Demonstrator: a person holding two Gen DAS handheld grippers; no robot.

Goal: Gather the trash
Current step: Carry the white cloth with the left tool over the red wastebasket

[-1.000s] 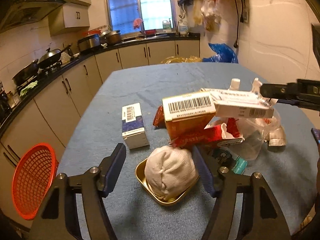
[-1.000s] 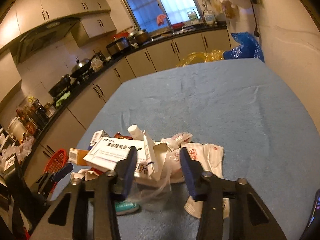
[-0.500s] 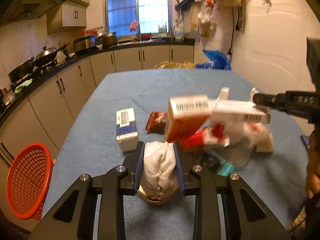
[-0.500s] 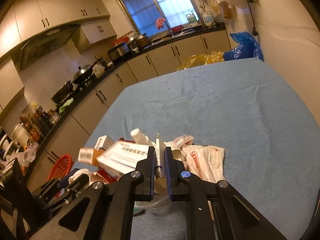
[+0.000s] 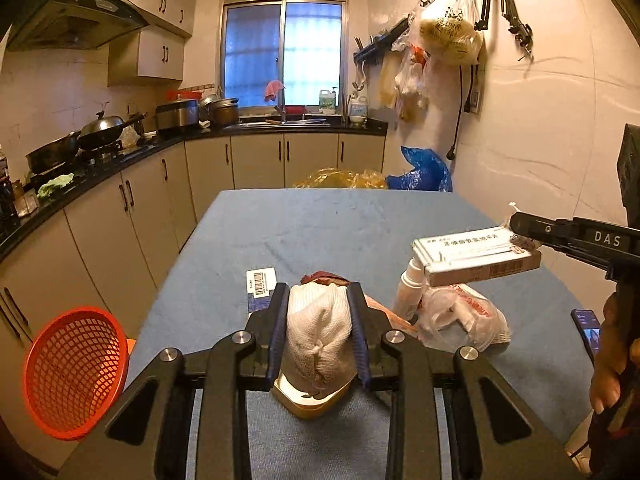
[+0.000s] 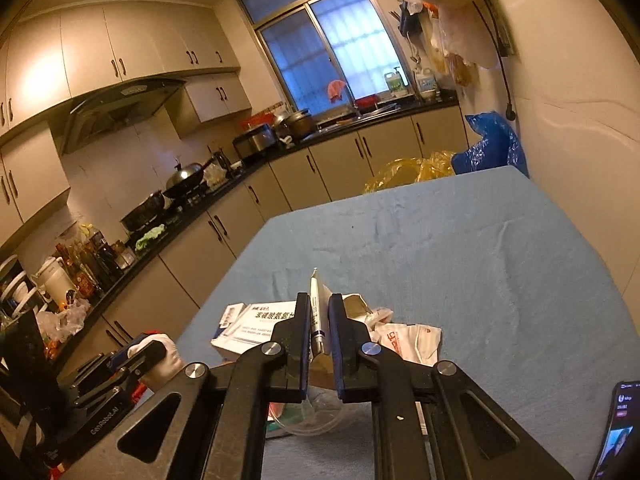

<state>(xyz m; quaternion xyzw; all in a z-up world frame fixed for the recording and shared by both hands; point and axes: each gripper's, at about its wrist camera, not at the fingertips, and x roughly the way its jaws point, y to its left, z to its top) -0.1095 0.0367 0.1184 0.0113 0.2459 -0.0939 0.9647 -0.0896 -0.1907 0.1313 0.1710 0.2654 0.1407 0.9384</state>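
The left gripper [image 5: 318, 330] is clamping a white cloth bundle [image 5: 320, 332] between its 2 jaws, the blue pads pressing in on both sides. The bundle is sitting over a shallow gold tin [image 5: 310, 398] that is resting on the blue-covered bench [image 5: 328, 224]; whether the bundle is touching the tin cannot be told.

The right gripper [image 6: 319, 330] is pinching a thin white tube [image 6: 317, 312] with its jaws almost together, the tube's pointed end sticking up past the tips. In the left wrist view, a flat white medicine box [image 5: 476, 252] is hanging at the tips of the right gripper [image 5: 520, 226], raised above the bench.

Under that box, a white bottle [image 5: 408, 292] is leaning against a clear plastic bag [image 5: 460, 320] with red print. A small white and blue box [image 5: 260, 284] with a barcode is lying on the bench just left of the left gripper's jaws. A red mesh basket [image 5: 76, 368] is standing below the bench's left edge. A phone [image 6: 618, 428] is lying near the right edge of the bench, its screen lit.
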